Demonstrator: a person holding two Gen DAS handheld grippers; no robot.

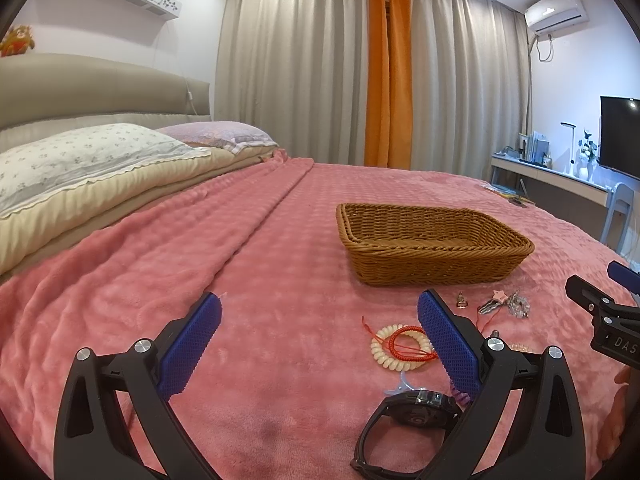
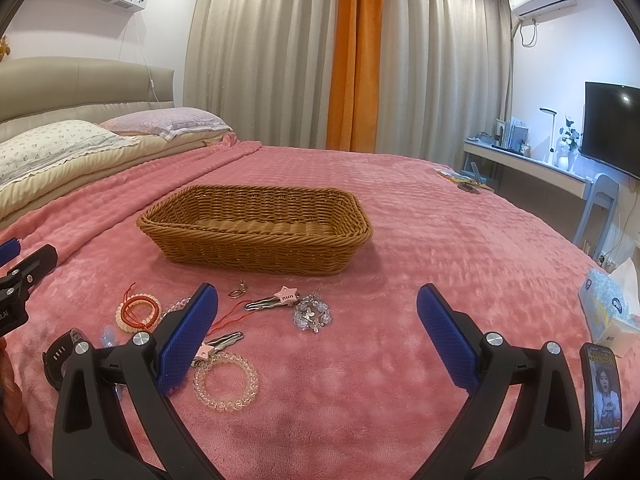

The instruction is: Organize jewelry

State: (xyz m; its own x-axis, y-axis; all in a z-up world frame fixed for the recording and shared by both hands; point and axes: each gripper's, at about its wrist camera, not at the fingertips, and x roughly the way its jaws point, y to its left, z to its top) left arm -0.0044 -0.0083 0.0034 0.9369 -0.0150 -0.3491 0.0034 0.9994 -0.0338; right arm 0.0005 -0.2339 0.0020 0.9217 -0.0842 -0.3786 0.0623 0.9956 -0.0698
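Nothing has gone into the wicker basket yet, as far as its visible floor shows, so the step in hand looks like the first pick from the scatter of jewelry lying on the pink blanket just in front of the basket. A sensible start would be the clear coil bracelet, which lies flat, apart from most of the clutter and close to the right tongs: come down over one side of the ring so one pad goes inside the loop and the other outside, pinch the coil itself and not the plush pile, then lift straight up before carrying it over the basket rim. The star hair clip and the crystal bead bracelet lie touching or nearly so, so either should be drawn away slowly in case they snag. The cream coil bracelet has a red cord lying across it; these may come up together. The black watch sits just beside the right finger of the left tongs. Both pairs of tongs stand wide open, holding nothing; whether the left pair's right finger actually brushes the watch or the cream coil is hard to judge from this low angle. A small ring lies nearest the basket.
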